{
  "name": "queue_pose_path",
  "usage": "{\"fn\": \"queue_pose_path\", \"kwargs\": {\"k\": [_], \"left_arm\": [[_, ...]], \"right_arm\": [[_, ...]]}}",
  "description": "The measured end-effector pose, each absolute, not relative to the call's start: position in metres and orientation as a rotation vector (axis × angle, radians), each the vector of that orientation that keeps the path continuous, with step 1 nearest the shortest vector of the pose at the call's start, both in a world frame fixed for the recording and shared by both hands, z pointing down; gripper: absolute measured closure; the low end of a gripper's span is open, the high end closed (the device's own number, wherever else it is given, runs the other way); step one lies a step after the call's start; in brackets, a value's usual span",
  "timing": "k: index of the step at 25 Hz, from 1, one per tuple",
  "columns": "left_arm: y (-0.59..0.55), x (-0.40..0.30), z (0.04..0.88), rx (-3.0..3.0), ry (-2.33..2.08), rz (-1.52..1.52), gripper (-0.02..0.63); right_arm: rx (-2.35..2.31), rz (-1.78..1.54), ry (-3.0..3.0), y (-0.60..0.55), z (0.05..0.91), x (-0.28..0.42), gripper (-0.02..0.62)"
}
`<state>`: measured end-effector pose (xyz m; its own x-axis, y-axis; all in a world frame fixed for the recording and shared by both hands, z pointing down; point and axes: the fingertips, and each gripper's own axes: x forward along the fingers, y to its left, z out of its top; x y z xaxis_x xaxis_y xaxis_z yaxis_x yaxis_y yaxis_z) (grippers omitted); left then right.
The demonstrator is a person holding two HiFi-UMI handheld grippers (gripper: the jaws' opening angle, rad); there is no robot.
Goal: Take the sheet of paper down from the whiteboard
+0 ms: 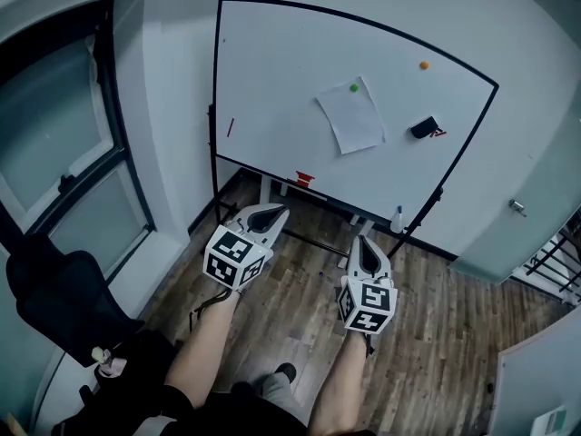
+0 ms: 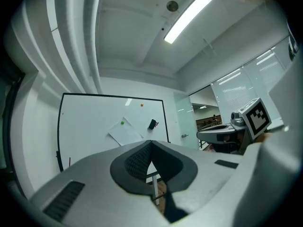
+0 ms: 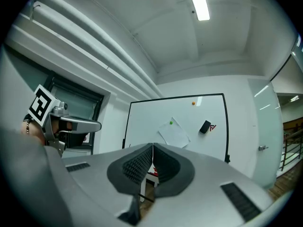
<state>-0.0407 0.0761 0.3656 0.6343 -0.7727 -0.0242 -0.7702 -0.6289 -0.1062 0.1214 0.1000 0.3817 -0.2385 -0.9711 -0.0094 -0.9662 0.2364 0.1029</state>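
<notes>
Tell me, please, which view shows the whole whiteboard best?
The head view: the whiteboard shows whole, all four edges visible. In the gripper views, the left gripper and right gripper hide its lower edge.

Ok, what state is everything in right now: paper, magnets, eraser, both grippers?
Sheet of paper: on the whiteboard, tilted, not yet taken down.
Green magnet: on the paper's top edge, pinning it.
Orange magnet: on bare whiteboard, holding nothing.
Eraser: on the whiteboard, right of the paper.
Left gripper: shut, empty, short of the whiteboard.
Right gripper: shut, empty, short of the whiteboard.
</notes>
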Motion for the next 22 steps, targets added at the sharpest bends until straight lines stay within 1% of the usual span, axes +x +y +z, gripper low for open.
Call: {"fn": "queue_pose_path", "kwargs": {"k": [6,22], "left_arm": [[0.057,-0.04,0.373,-2.722,1.342,-0.078,0.584],[-0.027,0.019,0.377,-2.786,1.261,-0.08,0.584]], "right_arm": [[1.868,-0.101,-2.414,0.078,0.393,0.137,0.572],[1.786,-0.124,-2.435,-0.019,0.39,0.166,0.571]]}}
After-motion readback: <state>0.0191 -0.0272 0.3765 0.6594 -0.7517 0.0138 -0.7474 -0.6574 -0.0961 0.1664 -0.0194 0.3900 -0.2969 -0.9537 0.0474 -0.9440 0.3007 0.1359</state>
